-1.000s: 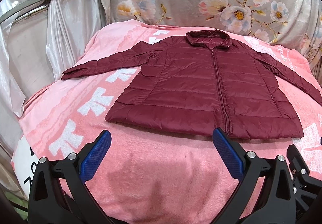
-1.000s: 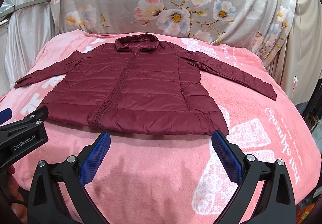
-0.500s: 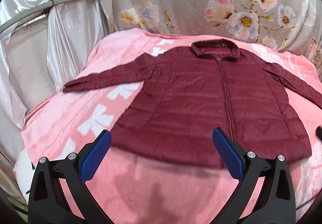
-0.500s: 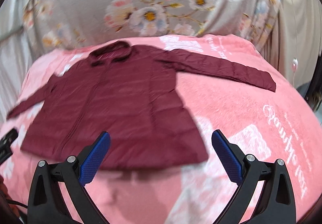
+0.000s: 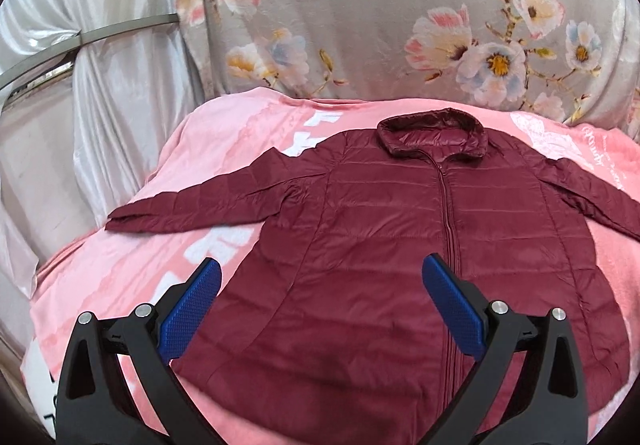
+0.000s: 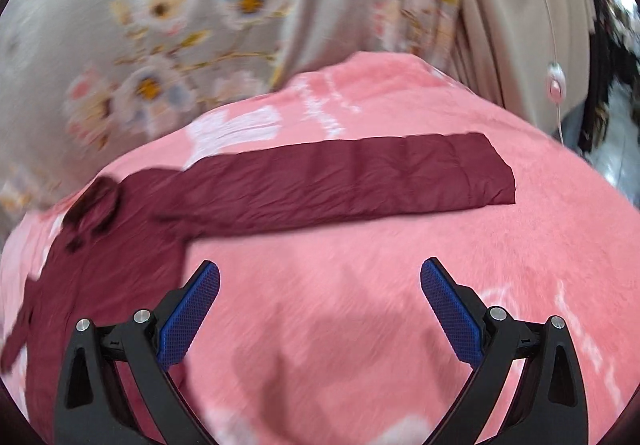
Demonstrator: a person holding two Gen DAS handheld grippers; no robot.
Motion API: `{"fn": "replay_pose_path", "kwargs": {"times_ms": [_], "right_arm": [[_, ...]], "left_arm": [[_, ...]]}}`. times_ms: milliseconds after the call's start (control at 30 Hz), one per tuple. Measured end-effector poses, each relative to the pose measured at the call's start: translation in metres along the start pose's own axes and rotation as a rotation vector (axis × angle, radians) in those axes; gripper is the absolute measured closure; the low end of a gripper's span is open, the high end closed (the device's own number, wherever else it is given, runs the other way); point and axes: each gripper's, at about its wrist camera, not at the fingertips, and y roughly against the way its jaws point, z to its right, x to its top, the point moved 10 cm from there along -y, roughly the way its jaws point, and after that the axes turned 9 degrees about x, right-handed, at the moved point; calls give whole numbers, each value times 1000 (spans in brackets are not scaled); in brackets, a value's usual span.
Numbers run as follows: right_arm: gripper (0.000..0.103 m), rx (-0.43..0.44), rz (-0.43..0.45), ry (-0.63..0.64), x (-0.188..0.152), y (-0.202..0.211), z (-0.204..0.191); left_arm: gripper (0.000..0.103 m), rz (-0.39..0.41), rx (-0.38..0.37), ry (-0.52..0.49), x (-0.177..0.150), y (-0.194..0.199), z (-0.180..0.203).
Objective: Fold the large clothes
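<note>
Jacket (image 5: 384, 245) flat, collar pointing away, sleeves spread sideways; jaws of both grippers wide apart, empty.

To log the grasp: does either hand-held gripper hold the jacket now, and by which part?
Nothing is held. The left hand-held gripper and right hand-held gripper are both open above the jacket.

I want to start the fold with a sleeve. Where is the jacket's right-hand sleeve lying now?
In the right wrist view the sleeve lies flat on the pink blanket, stretched rightward from the jacket body, ahead of the open right gripper.
</note>
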Motion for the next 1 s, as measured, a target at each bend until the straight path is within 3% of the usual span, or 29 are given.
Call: {"fn": "replay_pose_path", "kwargs": {"times_ms": [333,400,467,533,567,633,733,867,1000], "right_arm": [[5,-86,-21,-254,18,-63,96],[7,-65,-12,-320,19,-70,107],[14,-59,8,-350,24,-72,112],[36,-55,16,-337,32,-77,110],[42,-51,11,-323,36,-81,107],[71,-45,12,-276,46,-87,95],[90,-65,42,-153,66,-88,60],[92,68,97,42,89,-77,-48],[93,247,98,283,70,-64,-184]], "left_arm": [[5,-56,69,-38,-1,-62,19],[5,-71,77,-42,-4,-72,20],[5,-90,81,-45,-9,-82,21],[5,-108,78,-35,-12,-89,19],[5,-116,78,-30,-13,-93,18],[5,-125,73,-20,-14,-97,16],[5,-129,79,-11,-13,-103,10],[5,-135,97,-2,-10,-112,-1],[5,-153,102,32,-6,-122,-17]]}}
